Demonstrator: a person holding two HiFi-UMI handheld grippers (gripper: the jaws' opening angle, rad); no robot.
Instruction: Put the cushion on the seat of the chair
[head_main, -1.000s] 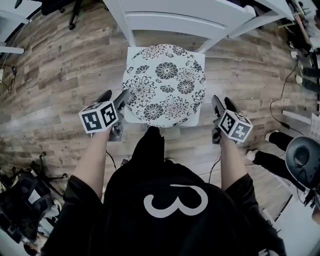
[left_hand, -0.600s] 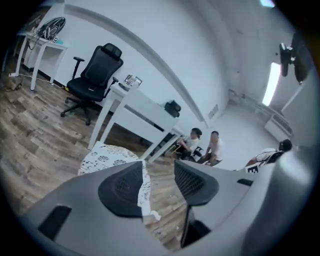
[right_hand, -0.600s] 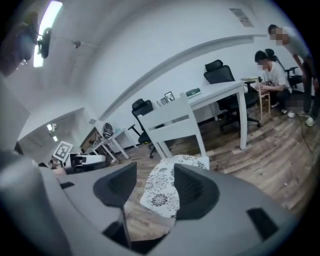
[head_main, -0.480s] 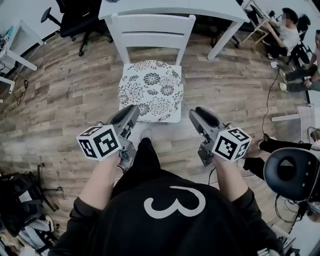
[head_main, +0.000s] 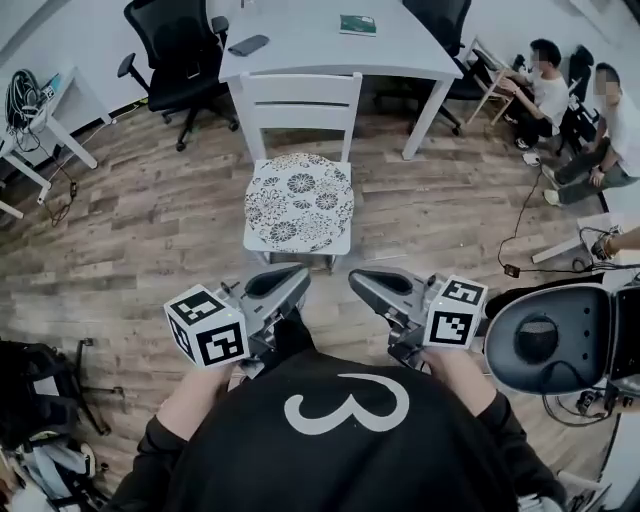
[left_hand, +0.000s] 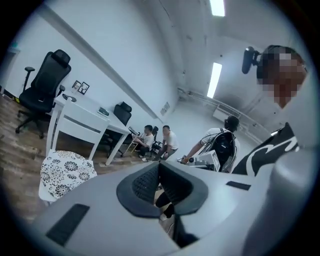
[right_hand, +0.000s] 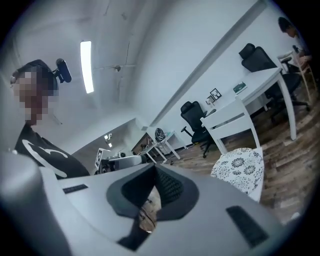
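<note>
Judged as the closing step, with the placing seemingly done: cushion (head_main: 299, 201) lying flat on the seat of the white chair (head_main: 300, 103), patterned face up, centred between the seat's side edges, slivers of bare white seat showing at the front corners. Rear edge close under the backrest; touching it or not, cannot tell.

Left gripper (head_main: 298, 274) and right gripper (head_main: 357, 281) held close in front of the body, well apart from the chair, tips leaning toward each other. Jaws of both closed, pads together, nothing between them in either gripper view, only floor and room beyond.

Next move, by judgement: little or nothing to do on the cushion itself. At most a look to confirm a square, stable seating. If a nudge seems wanted, reach forward and down to the seat, open the jaws, then push or pinch one edge lightly, taking care not to drag the cushion off the front.

As for shape and heading: nearly round outline, about as deep as wide, so no clear long axis to name. No evident front or back in the floral print either. Chair facing the person, backrest toward the white bench (head_main: 310, 45) behind it
</note>
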